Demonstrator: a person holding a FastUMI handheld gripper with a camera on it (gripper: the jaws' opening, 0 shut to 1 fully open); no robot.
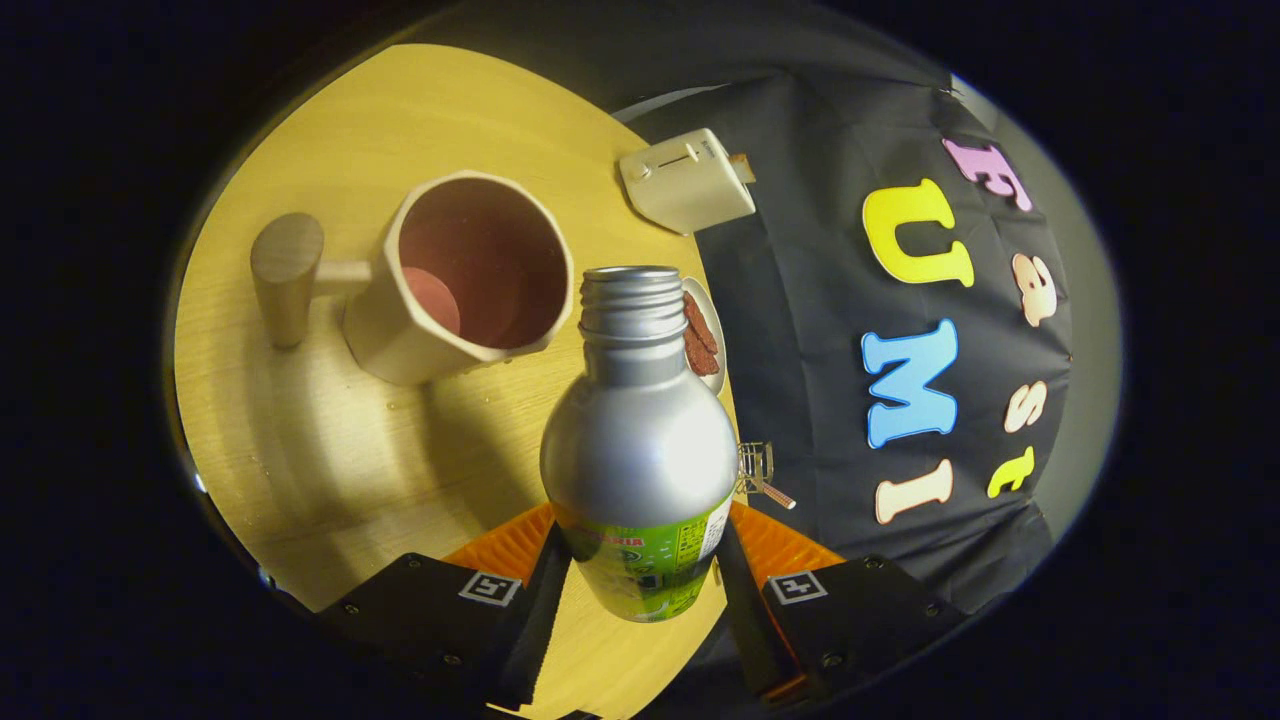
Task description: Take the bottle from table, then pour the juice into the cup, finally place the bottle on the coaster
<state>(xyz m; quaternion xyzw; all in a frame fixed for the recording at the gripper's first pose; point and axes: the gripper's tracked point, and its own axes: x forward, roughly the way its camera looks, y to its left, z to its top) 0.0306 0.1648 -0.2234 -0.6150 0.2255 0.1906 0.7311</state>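
My gripper (pixel 640 545) is shut on a silver metal bottle (pixel 640 440) with a green label, both fingers pressing on its lower body. The bottle's threaded mouth is uncapped and points away from me, near the rim of the cup (pixel 470 275). That cup is a beige faceted mug with a dark reddish inside and a round wooden handle (pixel 287 275) on its left side. It stands on the wooden table (pixel 330 470) just beyond and left of the bottle's mouth. A few small drops lie on the table by the cup's base.
A cream toaster (pixel 688 180) stands at the table's far edge, beyond the cup. A small plate with brown pieces (pixel 703 335) sits behind the bottle's neck. A little wire rack (pixel 757 468) shows to the right of the bottle.
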